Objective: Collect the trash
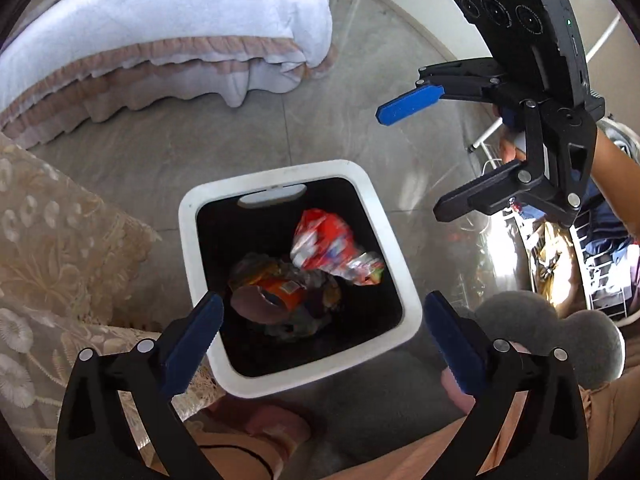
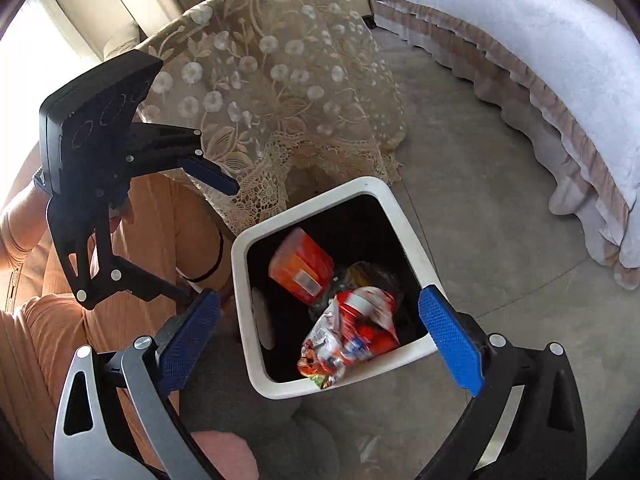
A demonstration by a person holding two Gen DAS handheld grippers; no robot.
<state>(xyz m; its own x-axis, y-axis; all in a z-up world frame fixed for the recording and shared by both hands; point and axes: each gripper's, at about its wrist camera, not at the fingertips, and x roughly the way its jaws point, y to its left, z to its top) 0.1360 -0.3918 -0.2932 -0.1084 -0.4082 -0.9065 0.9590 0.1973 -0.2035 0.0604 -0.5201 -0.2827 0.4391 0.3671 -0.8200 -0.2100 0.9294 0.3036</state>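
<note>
The trash is judged to be largely collected: a crumpled red and silver snack wrapper (image 1: 332, 248) and an orange carton (image 2: 301, 266) are seen lying inside the white bin (image 1: 394, 240), on top of other crushed packaging. Whether more litter remains elsewhere cannot be told; none is seen on the floor (image 1: 248, 136) around the bin. The left gripper (image 1: 320, 332) is held over the bin's mouth with its jaws spread wide and nothing between them. The right gripper (image 2: 320, 336) is likewise released and empty above the bin. The bin is a rounded square of smooth white plastic with a dark liner and a pale handle slot (image 1: 272, 196) in its rim. The wrapper is thin, glossy, creased foil; the carton is stiff and flat-sided. The finger pads (image 2: 450, 336) are blue and finely ribbed. Beside the bin, a lace floral cloth (image 2: 280, 80) is draped over furniture, and beyond the bin a frilled bed cover (image 1: 168, 32) is seen.
</note>
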